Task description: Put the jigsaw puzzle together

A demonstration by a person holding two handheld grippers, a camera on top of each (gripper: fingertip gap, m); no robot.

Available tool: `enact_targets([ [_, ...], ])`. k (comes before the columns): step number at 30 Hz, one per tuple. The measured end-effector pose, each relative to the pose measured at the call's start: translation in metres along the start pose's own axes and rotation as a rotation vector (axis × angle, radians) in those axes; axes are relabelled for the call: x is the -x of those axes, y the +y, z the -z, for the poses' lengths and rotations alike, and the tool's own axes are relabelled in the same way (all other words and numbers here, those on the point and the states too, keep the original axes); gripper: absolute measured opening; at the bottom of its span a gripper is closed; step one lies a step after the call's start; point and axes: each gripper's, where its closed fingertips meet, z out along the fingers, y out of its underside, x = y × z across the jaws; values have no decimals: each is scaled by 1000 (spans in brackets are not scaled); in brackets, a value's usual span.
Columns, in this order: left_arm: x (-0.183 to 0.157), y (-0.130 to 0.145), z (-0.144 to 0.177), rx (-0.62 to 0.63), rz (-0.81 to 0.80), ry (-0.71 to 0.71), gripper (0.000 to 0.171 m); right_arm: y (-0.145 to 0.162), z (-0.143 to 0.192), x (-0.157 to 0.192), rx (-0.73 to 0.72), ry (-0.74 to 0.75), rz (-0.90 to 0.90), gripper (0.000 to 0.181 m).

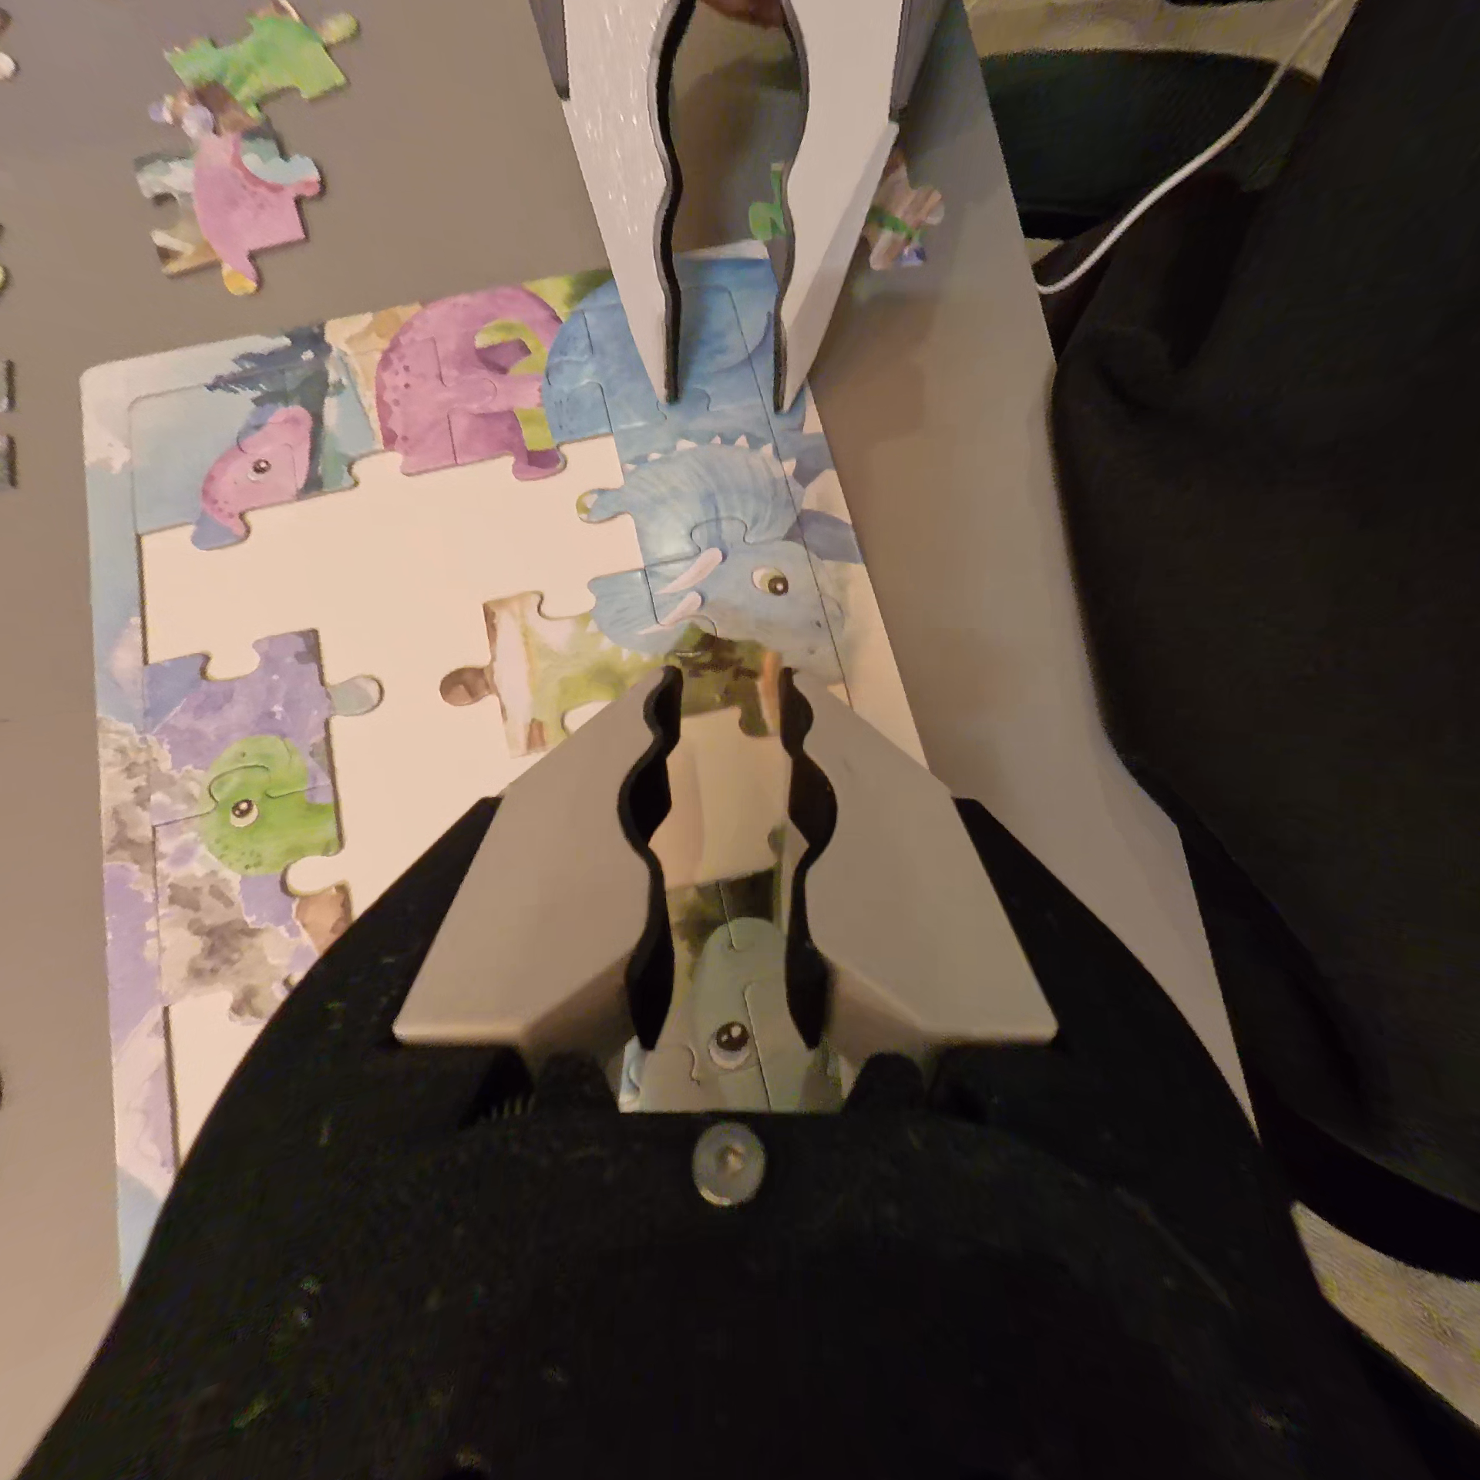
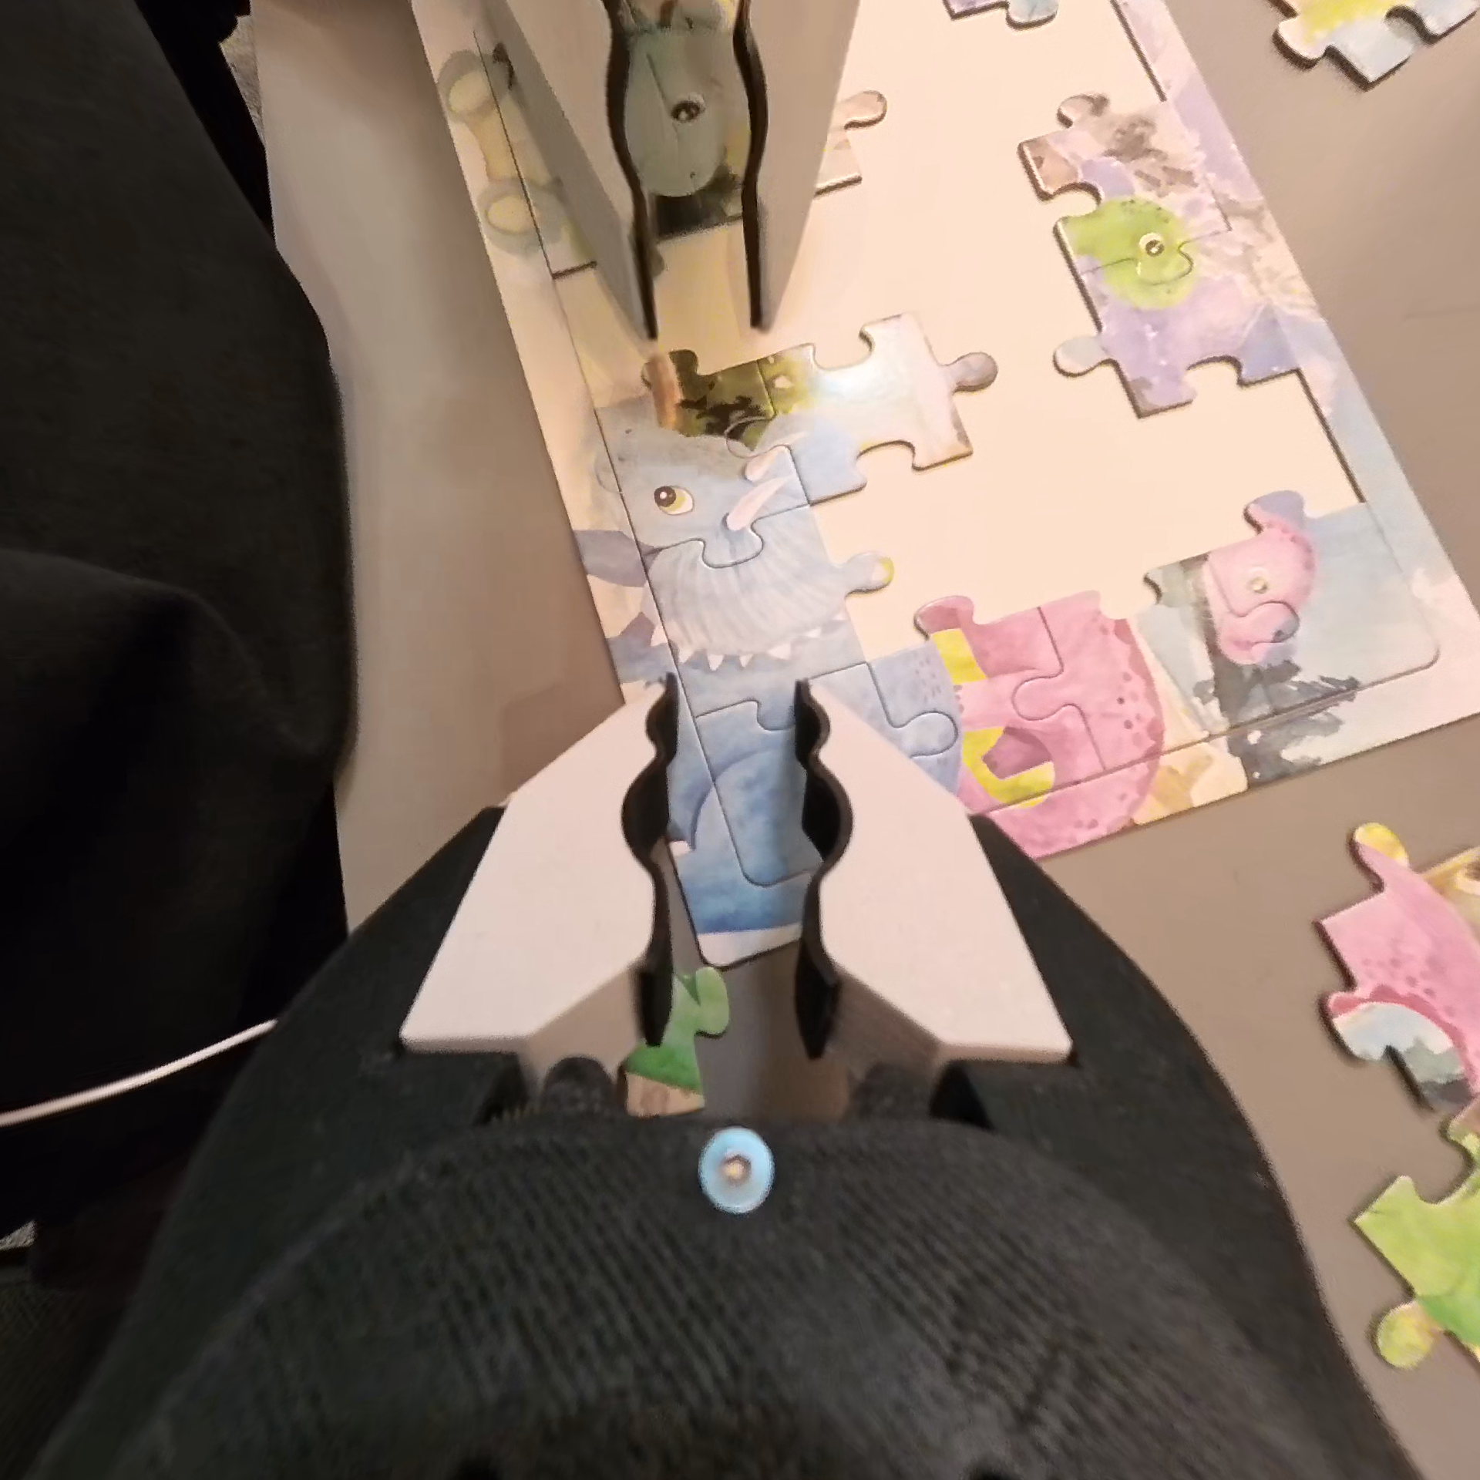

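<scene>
The puzzle tray (image 1: 400, 577) lies on a grey table, partly filled. A blue triceratops (image 1: 721, 552) runs along the side nearest the table edge, with pink (image 1: 472, 384) and green (image 1: 256, 817) dinosaur groups elsewhere. My left gripper (image 1: 730, 681) is open and empty, its tips over a dark green piece below the triceratops head. My right gripper (image 1: 730, 388) points toward it from the far end, open and empty over the blue body. In the right wrist view the right gripper (image 2: 735, 697) is over the blue body (image 2: 745, 801), and the left gripper (image 2: 703, 320) is opposite.
Loose pieces lie on the table beside the tray: a green one (image 1: 256, 68) and a pink one (image 1: 232, 208), which also show in the right wrist view as pink (image 2: 1409, 961) and green (image 2: 1433, 1249). Another piece (image 1: 905, 216) lies near the table edge. Dark cloth (image 1: 1281, 641) and a white cable (image 1: 1185, 160) are beyond the edge. Left tips to right tips: about 9 cm.
</scene>
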Motion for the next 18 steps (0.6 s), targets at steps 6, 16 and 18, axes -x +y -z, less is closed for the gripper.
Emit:
enact_targets([
  [6,-6,-1,-19,30,-14,-4,21,-4,-2,1,-14,3,6,26],
  [16,-10,-1,-27,43,-44,-9,16,-26,-27,10,-56,-25,45,26],
  [18,-10,-2,-27,39,-39,-5,16,-30,-30,13,-48,-30,62,26],
])
